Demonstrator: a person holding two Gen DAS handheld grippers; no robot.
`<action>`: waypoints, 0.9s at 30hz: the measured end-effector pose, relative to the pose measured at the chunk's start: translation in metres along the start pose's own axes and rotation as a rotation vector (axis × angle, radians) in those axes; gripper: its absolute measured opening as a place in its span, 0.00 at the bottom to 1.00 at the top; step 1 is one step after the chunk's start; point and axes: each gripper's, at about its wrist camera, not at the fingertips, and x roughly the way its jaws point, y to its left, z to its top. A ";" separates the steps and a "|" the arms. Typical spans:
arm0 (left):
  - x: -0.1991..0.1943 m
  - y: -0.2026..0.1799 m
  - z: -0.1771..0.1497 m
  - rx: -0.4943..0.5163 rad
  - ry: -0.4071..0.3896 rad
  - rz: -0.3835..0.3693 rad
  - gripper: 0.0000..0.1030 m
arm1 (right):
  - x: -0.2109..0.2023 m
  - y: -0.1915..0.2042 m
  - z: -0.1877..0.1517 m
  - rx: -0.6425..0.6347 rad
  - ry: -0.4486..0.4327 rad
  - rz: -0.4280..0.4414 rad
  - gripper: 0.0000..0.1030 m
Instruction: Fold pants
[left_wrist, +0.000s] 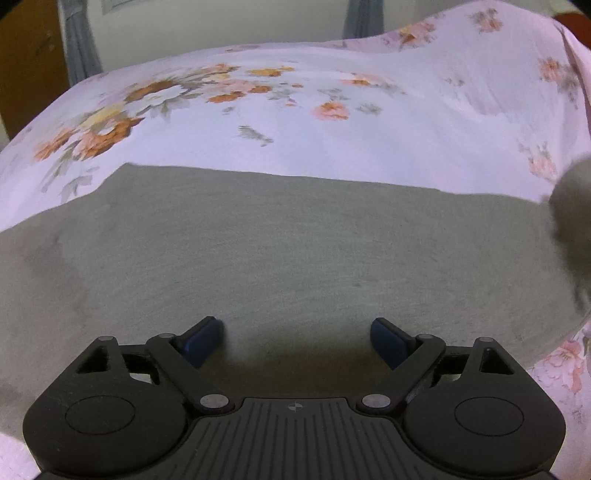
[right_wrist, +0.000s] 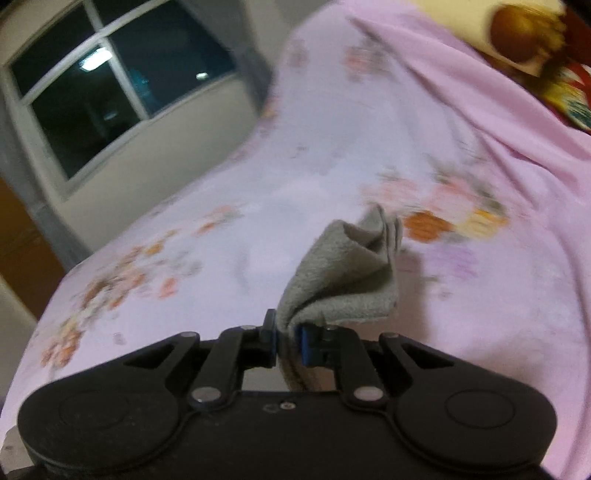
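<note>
Only the left wrist view shows the grey pants (left_wrist: 295, 251) spread flat across the floral pink bedsheet (left_wrist: 332, 140), their far edge running straight across the bed. The left gripper (left_wrist: 297, 338) hovers over this flat cloth with its blue-padded fingers (left_wrist: 205, 339) spread wide, holding nothing; the fabric lies beneath and ahead of them. At the right edge a blurred grey fold rises. The right wrist view, smeared by blur, shows instead a dark window (right_wrist: 110, 92) and a patterned pillow (right_wrist: 532, 40) at the bed's far corner. There the right gripper (right_wrist: 288, 343) is clamped on a bunched part of the pants (right_wrist: 343, 273), which stands up from between the fingers, lifted above the sheet.
</note>
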 end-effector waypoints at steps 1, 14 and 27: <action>-0.002 0.006 -0.001 -0.011 0.000 0.001 0.86 | 0.001 0.011 -0.002 -0.010 0.006 0.029 0.11; -0.026 0.103 -0.020 -0.201 0.007 0.017 0.87 | 0.054 0.147 -0.103 -0.245 0.261 0.251 0.14; -0.020 0.114 -0.023 -0.417 0.058 -0.253 0.87 | 0.034 0.143 -0.100 -0.216 0.287 0.338 0.77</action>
